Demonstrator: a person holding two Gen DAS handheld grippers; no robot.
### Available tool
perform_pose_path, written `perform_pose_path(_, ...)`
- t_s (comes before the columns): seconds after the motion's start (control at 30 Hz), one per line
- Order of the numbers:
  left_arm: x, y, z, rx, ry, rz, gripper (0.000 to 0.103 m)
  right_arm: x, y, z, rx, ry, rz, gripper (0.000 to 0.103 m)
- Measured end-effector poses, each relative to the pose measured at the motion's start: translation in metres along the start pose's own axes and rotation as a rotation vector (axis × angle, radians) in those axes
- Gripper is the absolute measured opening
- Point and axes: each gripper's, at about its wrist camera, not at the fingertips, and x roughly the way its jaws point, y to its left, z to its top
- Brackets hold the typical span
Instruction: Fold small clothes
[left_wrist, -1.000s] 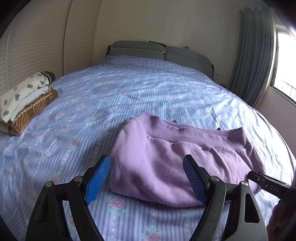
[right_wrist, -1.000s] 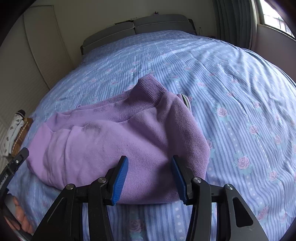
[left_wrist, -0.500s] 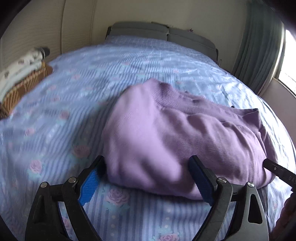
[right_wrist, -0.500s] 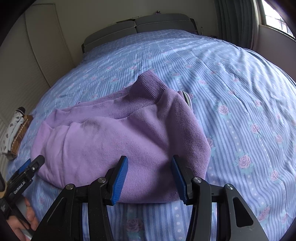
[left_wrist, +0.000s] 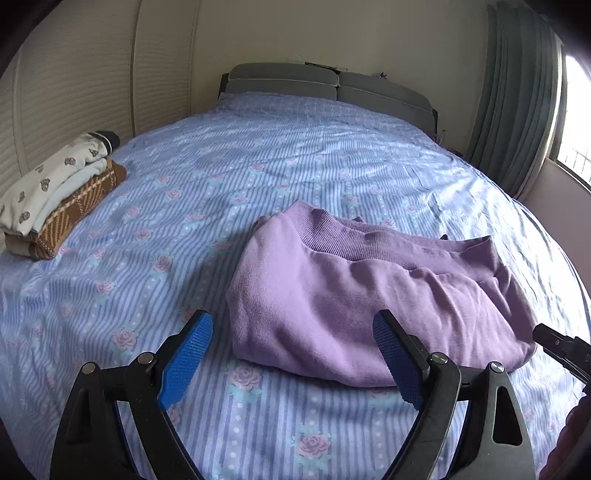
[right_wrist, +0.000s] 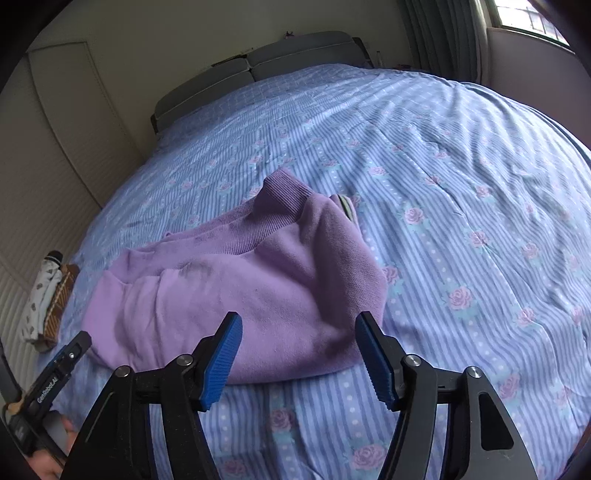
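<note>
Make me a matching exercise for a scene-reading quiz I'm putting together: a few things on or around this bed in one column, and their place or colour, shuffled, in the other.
Things:
1. purple sweatshirt
2. stack of folded clothes
3. curtain
4. headboard

Descriptions:
A. grey, at the far end of the bed
B. green, hanging beside the window
C. folded, in the middle of the bedspread
D. at the left edge of the bed, near the wall

Pairs: 1-C, 2-D, 3-B, 4-A
</note>
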Motion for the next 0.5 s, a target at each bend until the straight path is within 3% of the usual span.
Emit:
perform_pose_path(0.27, -0.024, -0.024, 0.006, 0.039, 0.003, 0.004, 0.089, -0.012, -0.039, -0.015, 0.212, 0.04, 0.088, 0.068)
perform_pose_path(0.5, -0.03, -0.03, 0.004, 0.04, 0.025, -0.002, 0.089, 0.014, -0.049, -0.024, 0.343, 0.086, 0.176, 0.068)
